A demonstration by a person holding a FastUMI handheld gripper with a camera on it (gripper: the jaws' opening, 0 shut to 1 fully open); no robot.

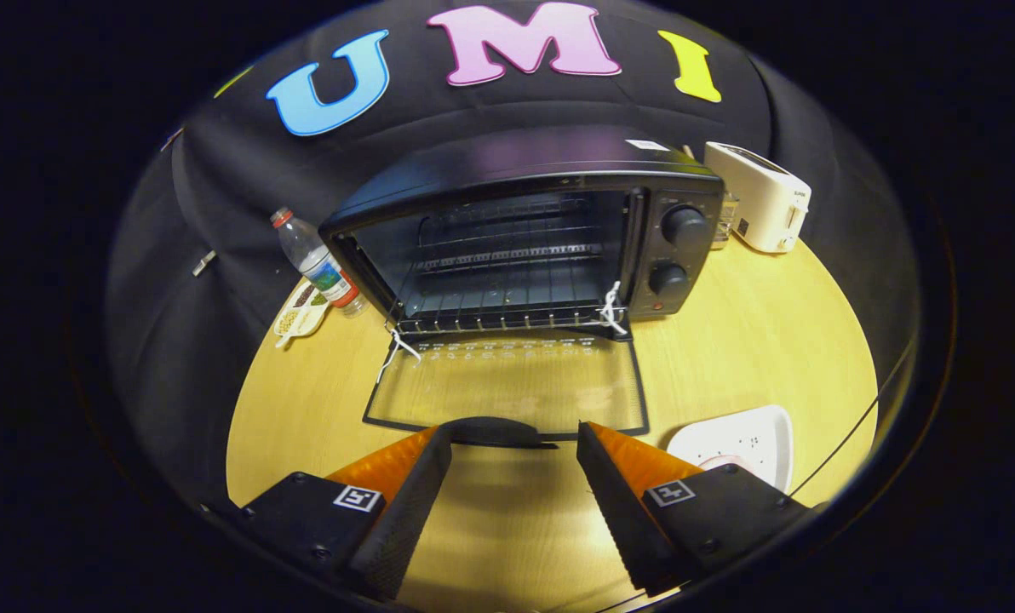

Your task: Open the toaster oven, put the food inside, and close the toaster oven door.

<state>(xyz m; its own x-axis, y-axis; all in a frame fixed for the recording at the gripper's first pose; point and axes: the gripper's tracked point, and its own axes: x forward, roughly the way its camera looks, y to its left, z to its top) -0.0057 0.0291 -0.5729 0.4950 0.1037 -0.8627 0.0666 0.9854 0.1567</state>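
A black toaster oven (pixel 524 230) stands at the back of the round wooden table, its glass door (pixel 507 383) folded flat down toward me. The door's black handle (pixel 495 432) lies just ahead of my fingertips. My gripper (pixel 514 447) is open, with nothing between its fingers. The wire rack (pixel 507 294) inside the oven is bare. A white plate (pixel 742 438) sits to the right, partly hidden behind the right finger, with a pinkish bit of food (pixel 716 462) at its near edge.
A plastic water bottle (pixel 316 260) stands left of the oven, beside a small dish of snacks (pixel 301 311). A white toaster (pixel 759 196) sits at the back right. A thin cable (pixel 848 434) runs over the table's right edge.
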